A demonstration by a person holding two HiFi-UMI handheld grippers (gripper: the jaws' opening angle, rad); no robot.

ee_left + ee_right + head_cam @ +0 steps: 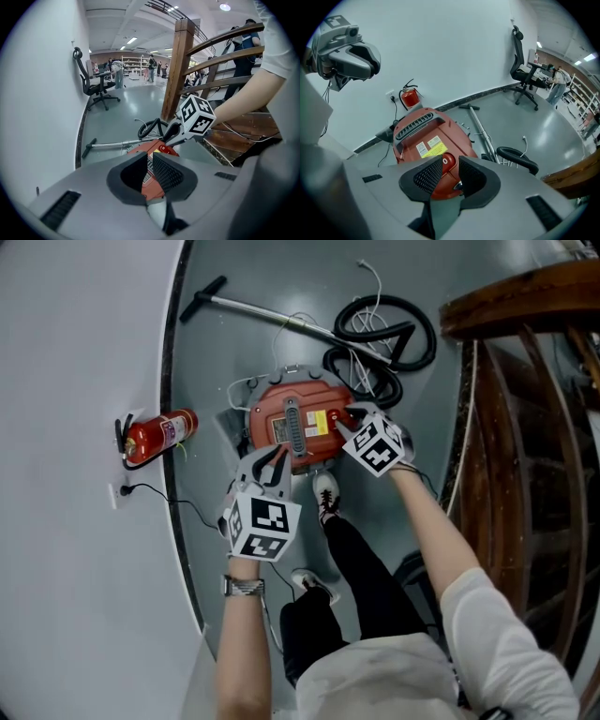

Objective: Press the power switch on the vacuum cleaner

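Vacuum cleaner [295, 423] on the floor [244, 352], 12 o'clock of centre in head view. I judge it heavy and rigid, won't slide. Power switch [446, 161] at its 3 o'clock is a small stiff rocker: poke, don't grab. Right tongs [449, 165] released, hovering near it; left tongs [149, 158] released, empty.

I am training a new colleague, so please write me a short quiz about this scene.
1. True or false: the fire extinguisher is beside the wall.
2. Which tool is nearest the power switch on the vacuum cleaner? A left, B right.
3. How do the right tool's jaws stand?
Key: 1 true; 2 B; 3 apart, holding nothing.
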